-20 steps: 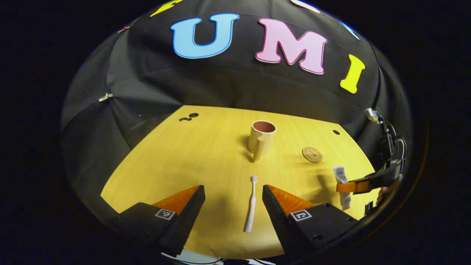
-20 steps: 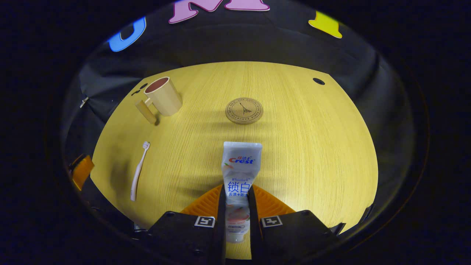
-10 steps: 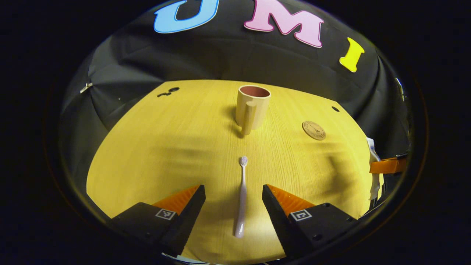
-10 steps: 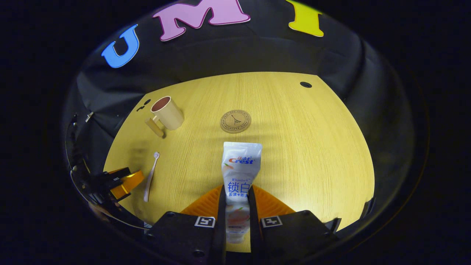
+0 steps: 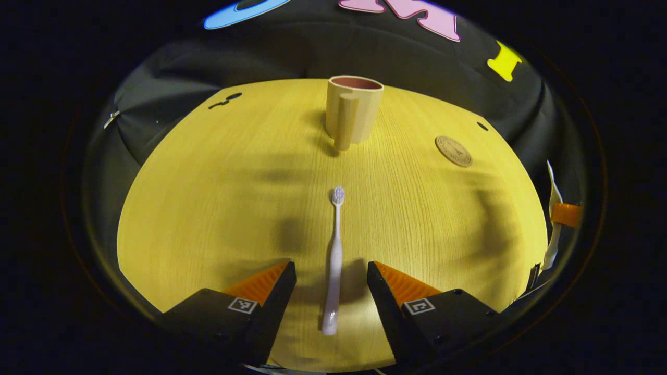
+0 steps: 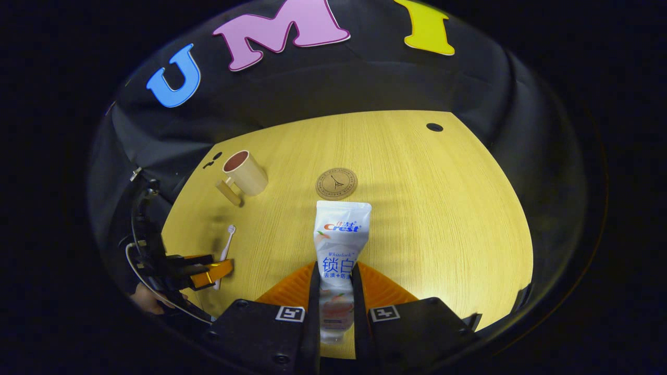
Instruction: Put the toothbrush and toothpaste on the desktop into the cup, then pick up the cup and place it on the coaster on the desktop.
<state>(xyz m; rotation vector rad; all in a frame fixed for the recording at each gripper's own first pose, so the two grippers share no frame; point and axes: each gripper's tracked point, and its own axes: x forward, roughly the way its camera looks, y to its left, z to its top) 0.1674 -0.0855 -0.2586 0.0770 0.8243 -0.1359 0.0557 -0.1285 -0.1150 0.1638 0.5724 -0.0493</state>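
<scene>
A pale pink toothbrush lies flat on the yellow wooden desktop, bristles pointing toward the cup. My left gripper is open, its fingers on either side of the handle without touching it. The beige cup with a dark pink inside stands upright at the far side, handle toward me. A round brown coaster lies to its right. My right gripper is shut on the white toothpaste tube, held above the desktop. In the right gripper view the cup, coaster, toothbrush and left gripper also appear.
Small dark holes mark the desktop at the far left and far right. The black cloth wall rises behind the desk. A hand holds the left gripper at the left in the right gripper view.
My left gripper has come down and forward, so its fingers now straddle the toothbrush handle. My right gripper has lifted the toothpaste higher and pulled back a little.
</scene>
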